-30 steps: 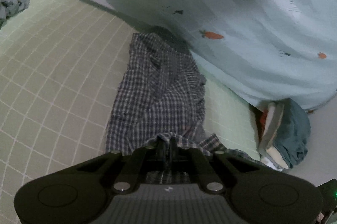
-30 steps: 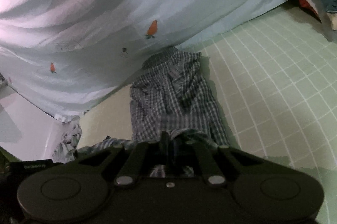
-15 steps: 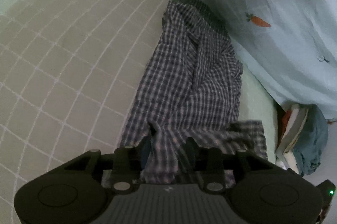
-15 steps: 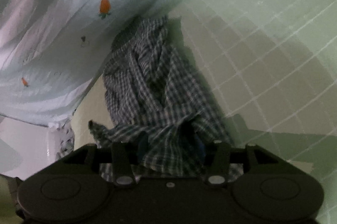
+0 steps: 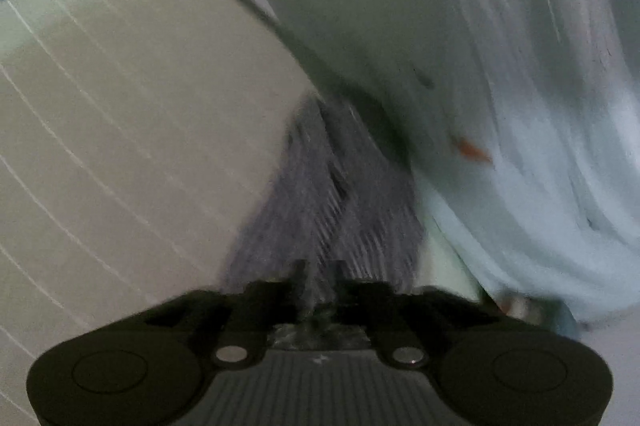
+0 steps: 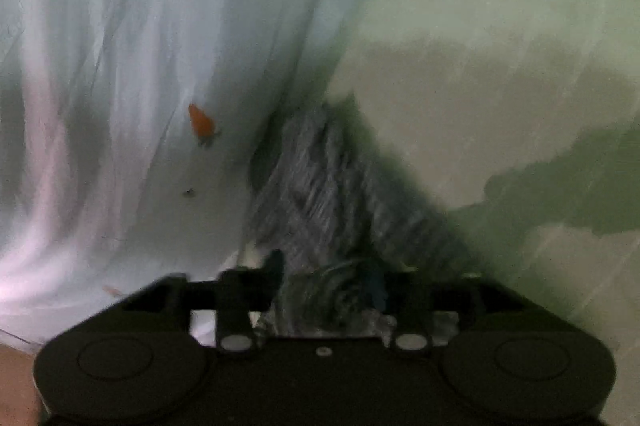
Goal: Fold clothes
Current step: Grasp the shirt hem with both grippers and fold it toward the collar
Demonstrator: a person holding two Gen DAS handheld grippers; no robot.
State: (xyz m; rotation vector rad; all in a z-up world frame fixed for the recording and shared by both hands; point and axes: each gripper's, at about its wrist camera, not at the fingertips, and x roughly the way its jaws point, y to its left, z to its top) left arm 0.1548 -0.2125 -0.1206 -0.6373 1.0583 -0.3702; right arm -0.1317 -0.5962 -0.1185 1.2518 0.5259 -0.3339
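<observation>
Since half a second ago both views have smeared with motion, and the left gripper point(image 5: 318, 272) has gone from fingers spread around the cloth to fingers drawn almost together, with a strip of the checked shirt point(image 5: 324, 209) pinched between them. The right gripper point(image 6: 326, 270) shows its fingers set apart, the shirt point(image 6: 328, 181) bunched in the gap; whether they actually press on it cannot be told through the blur.

Taking the shirt as the landmark: it lies as a narrow rumpled strip on the pale green gridded sheet point(image 5: 120, 129), running away from both grippers. Its far end reaches right up to the light blue carrot-print blanket point(image 5: 500, 65), which lies along one long side of the shirt. In the right wrist view the blanket point(image 6: 120, 65) is just beside the shirt, one orange carrot point(image 6: 201, 121) near it, and the green sheet point(image 6: 500, 5) spreads on the shirt's other side, crossed by a dark shadow
</observation>
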